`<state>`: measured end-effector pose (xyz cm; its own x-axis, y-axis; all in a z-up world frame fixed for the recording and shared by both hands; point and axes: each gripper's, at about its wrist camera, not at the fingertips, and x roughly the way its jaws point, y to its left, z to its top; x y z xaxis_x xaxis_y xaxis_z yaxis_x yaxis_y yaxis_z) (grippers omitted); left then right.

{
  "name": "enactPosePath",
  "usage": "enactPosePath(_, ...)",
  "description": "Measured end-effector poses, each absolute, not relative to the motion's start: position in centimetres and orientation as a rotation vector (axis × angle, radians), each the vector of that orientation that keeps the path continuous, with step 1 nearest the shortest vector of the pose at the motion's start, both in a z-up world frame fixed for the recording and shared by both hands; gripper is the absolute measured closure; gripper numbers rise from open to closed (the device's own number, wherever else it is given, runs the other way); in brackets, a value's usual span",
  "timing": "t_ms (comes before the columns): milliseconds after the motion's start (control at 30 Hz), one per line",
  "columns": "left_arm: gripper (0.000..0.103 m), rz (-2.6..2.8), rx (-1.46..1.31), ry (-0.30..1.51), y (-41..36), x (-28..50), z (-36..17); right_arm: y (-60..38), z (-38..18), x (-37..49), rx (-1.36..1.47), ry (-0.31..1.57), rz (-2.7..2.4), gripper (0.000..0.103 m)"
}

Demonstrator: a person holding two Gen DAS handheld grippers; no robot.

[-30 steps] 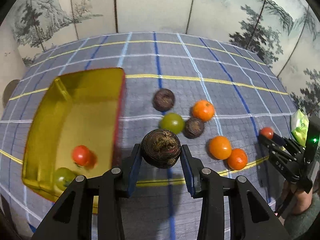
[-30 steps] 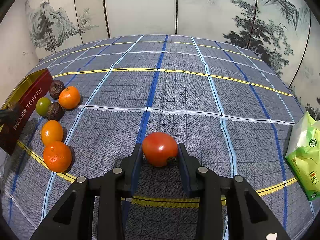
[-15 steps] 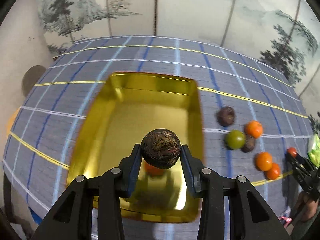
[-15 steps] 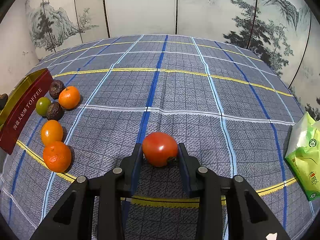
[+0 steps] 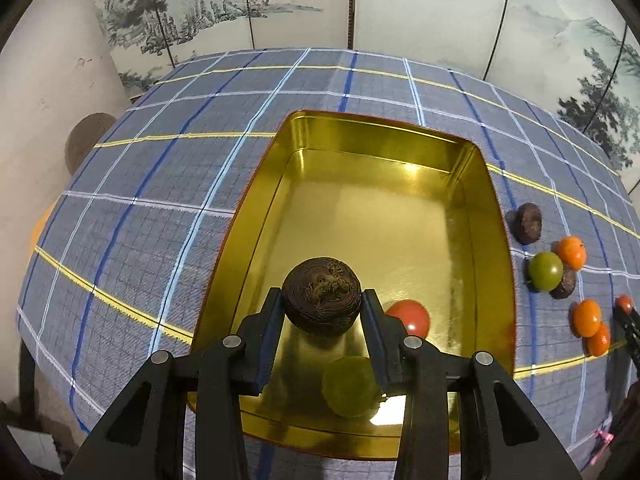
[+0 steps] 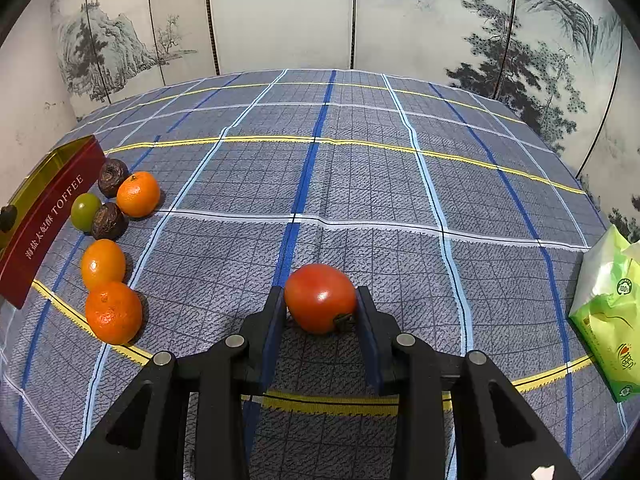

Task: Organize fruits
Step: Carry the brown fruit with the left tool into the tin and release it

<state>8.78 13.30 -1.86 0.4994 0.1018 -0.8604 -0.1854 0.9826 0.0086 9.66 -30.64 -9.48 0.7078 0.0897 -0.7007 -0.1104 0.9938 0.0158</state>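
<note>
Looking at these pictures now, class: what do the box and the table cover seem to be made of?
Box: probably thin metal, a tin; the gold inside is glossy and mirrors light and fruit, and the outside is red and printed.
Table cover: looks like woven cloth, matte, with a visible checked weave and a soft crease.

Left claw (image 5: 322,308) clamped (tilted down), right claw (image 6: 320,306) clamped

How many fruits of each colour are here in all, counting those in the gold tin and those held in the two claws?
Orange fruits: 3
Dark brown fruits: 3
Red fruits: 2
Green fruits: 2
Total: 10
</note>
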Motion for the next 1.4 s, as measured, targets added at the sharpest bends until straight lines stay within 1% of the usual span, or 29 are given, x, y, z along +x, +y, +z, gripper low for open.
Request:
enactPosePath(700,0.063,0.184,-0.067,1.088,14.0,8.6,-4.1,-30.6,-9.5,9.6,-0.029,0.776,0.11,0.071)
enactPosePath(1400,0.062,0.207,-0.047,1.091,14.3,8.2,-4.4,-30.6,-9.2,9.9,-0.024,0.794,0.091,0.07)
